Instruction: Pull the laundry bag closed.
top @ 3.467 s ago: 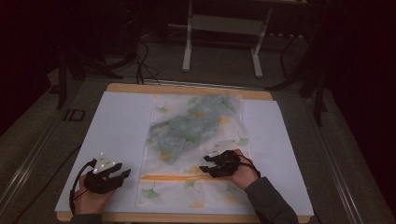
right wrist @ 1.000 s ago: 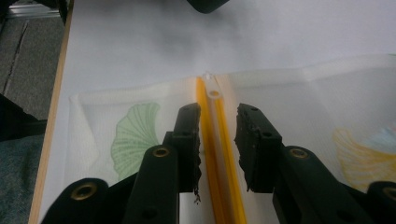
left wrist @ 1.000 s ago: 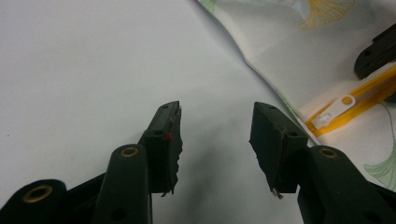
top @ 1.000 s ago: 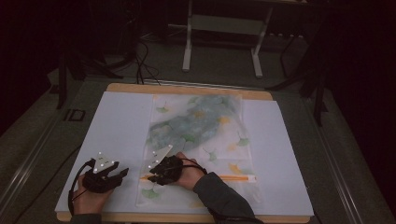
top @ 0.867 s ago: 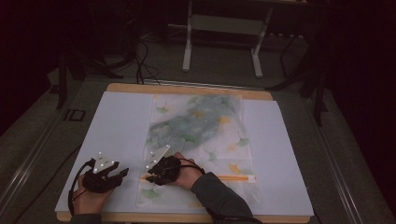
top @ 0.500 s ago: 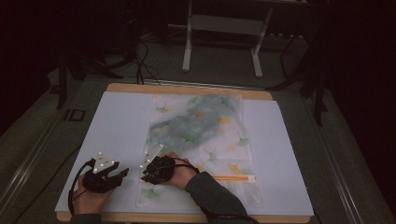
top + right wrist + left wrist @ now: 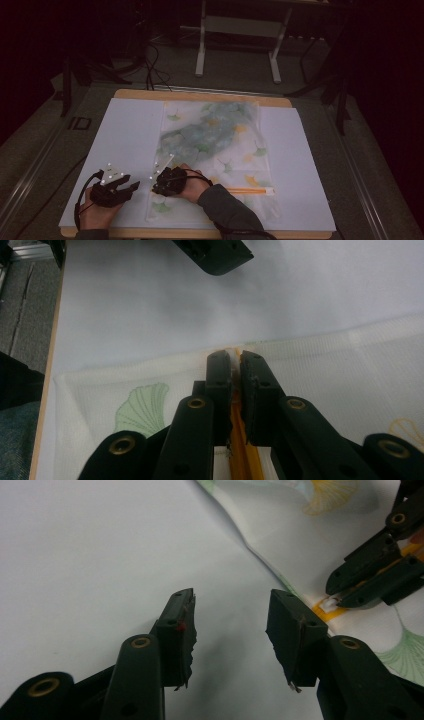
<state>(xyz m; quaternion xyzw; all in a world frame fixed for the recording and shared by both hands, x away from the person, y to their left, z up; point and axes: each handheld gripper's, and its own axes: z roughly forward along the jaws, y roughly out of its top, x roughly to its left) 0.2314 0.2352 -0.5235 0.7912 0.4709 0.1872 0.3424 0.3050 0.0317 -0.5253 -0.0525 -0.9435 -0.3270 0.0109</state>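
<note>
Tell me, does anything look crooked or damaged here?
The bag lies slightly askew on the white sheet, its near left edge rumpled. The left gripper has ragged, chipped pads. The right gripper is shut on the orange zipper.

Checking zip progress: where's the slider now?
High view: the slider sits at the orange zip's left end near the bag's left edge, between the right tongs.

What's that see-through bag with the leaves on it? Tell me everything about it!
The bag is a flat, frosted plastic pouch printed with green and yellow ginkgo leaves. It lies on the white sheet, something blue-green showing inside. An orange zip strip crosses its near end. The right gripper has just been closing and pinches the white slider at the bag's left edge.
</note>
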